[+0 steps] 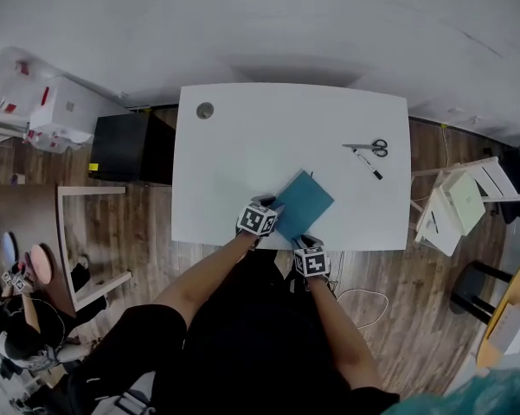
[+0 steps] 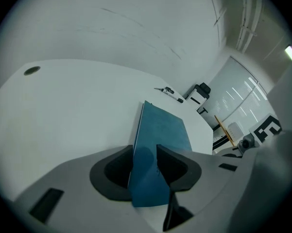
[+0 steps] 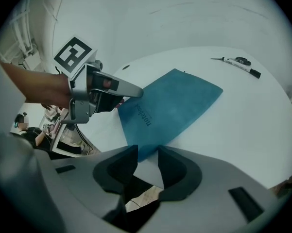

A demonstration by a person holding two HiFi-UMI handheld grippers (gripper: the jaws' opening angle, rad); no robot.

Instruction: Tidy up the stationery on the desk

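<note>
Closing on the flat teal rectangular notebook (image 1: pixel 303 199) near the front edge of the white desk (image 1: pixel 260 145) risks a corner-only pinch: your left gripper (image 2: pixel 145 149) and right gripper (image 3: pixel 147 152) gape around its corners, so it could slide off.

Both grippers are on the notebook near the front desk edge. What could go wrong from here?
1. Neither gripper has a firm hold. The blue notebook lies between the left gripper's open jaws, and only its corner reaches the right gripper's open jaws. A lift now would likely leave it behind or drop it.
2. The notebook sits close to the desk's near edge, so a pull toward the person could slide it off.
3. Both grippers crowd the same end and may bump.
</note>
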